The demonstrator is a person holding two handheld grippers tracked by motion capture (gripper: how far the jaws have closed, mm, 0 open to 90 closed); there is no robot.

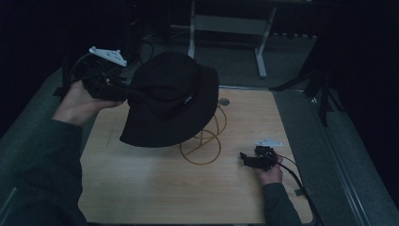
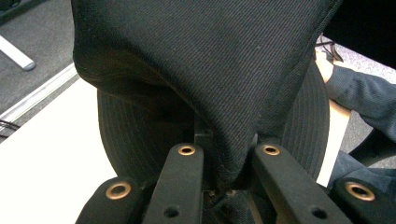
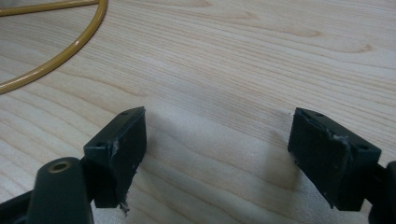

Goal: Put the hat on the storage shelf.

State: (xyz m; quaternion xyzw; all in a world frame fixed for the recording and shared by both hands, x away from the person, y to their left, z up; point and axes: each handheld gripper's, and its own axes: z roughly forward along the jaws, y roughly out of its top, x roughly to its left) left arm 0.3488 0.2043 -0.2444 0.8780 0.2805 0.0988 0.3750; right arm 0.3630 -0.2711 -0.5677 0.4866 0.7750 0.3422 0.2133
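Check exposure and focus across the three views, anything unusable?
High view: underexposed, surroundings nearly black, hat just a dark shape above the table. Left gripper view: bright, fabric weave sharp. Right gripper view: evenly lit, wood grain crisp, soft shadows under the open right gripper.

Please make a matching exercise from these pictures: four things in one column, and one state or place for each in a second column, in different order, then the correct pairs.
Things:
1. black hat
2. left gripper
3. right gripper
4. gold wire stand

States:
A. jaws wide apart, low over bare wood
B. standing on the table, partly under the hat
C. lifted above the table
D. shut on black fabric

Pairs: 1-C, 2-D, 3-A, 4-B
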